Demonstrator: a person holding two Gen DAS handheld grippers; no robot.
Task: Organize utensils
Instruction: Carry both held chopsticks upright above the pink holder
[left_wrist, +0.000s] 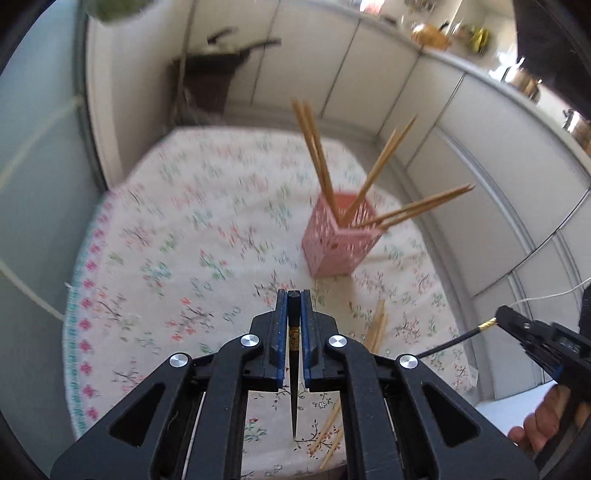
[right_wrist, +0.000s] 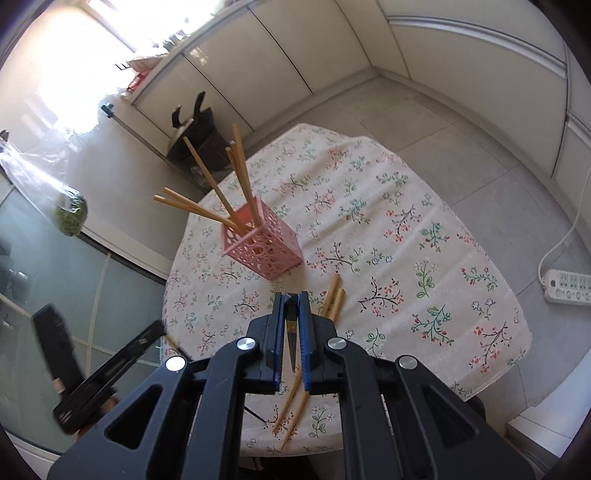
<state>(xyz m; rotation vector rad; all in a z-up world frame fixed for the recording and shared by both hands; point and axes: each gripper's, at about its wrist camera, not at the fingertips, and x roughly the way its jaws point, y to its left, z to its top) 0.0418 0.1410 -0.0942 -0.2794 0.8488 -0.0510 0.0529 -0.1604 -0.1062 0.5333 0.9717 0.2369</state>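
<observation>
Clamped between the left gripper's (left_wrist: 294, 295) blue pads, a black chopstick (left_wrist: 294, 369) points down at the floral tablecloth (left_wrist: 155, 229). Likewise the right gripper (right_wrist: 291, 297) pinches what looks like another dark chopstick (right_wrist: 291, 343). Two bamboo chopsticks (right_wrist: 334, 297) lie just beyond it, near the pink holder (right_wrist: 264, 251) of upright bamboo ones.

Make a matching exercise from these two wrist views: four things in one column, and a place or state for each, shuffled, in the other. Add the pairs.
Things
1. pink holder
2. black chopstick
3. loose wooden chopsticks
4. power strip

Places or states
A. on the floor beside the table
B. lying flat on the floral tablecloth
C. clamped in the left gripper
D. standing upright with wooden chopsticks in it

Pairs: 1-D, 2-C, 3-B, 4-A
</observation>
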